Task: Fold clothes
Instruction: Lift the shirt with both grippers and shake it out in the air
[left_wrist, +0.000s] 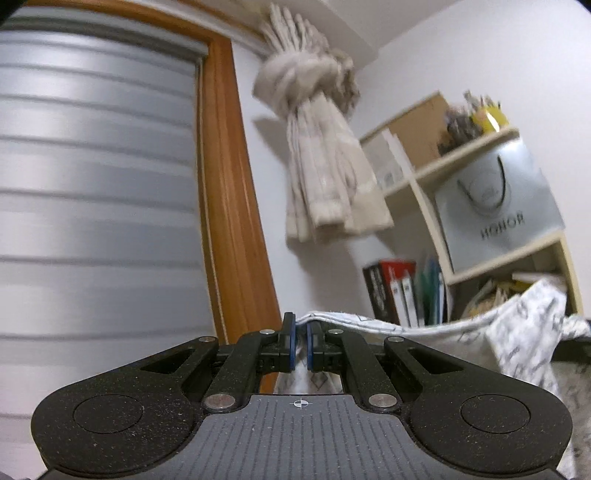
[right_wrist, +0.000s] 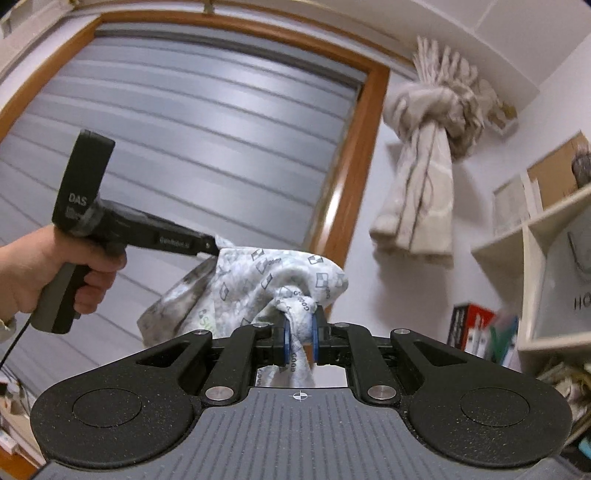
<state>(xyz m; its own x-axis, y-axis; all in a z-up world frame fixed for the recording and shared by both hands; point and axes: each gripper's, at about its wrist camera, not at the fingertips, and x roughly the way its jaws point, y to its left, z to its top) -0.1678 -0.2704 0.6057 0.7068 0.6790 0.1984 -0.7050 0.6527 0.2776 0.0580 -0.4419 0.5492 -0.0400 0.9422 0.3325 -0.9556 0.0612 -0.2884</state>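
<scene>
**Printed garment held up between both tools**

Overhead, well off any surface, a white cotton garment with a grey square-and-letter print (right_wrist: 258, 280) hangs in the air, stretched between the two tools in front of the window. No bench or bed shows in either view, so its place can only be given against the room: it hangs before the grey horizontal-slat roller shutter (right_wrist: 207, 155) and its orange-brown wooden window frame (right_wrist: 354, 177).

The right tool (right_wrist: 300, 341) has its blue pads nearly together, clamped on a twisted, bunched corner of the cloth; the fabric bulges above the pads and a strip trails down behind them. The left tool (left_wrist: 301, 345) is pinched almost fully closed on a thin edge of the same garment, whose hem runs off to the right from the pads and sags into a crumpled fold (left_wrist: 524, 325).

From the right wrist view, the left tool (right_wrist: 210, 245) appears as a dark pistol-grip device held by the person's hand (right_wrist: 55, 273), its tip buried in the cloth's upper left corner.

Behind, a beige knotted curtain (left_wrist: 317, 122) hangs against the white wall. A cream wooden shelf unit (left_wrist: 436, 206) stands to its right, holding a grey paper shopping bag (left_wrist: 498, 199) and upright binders and books (left_wrist: 406, 291).
</scene>
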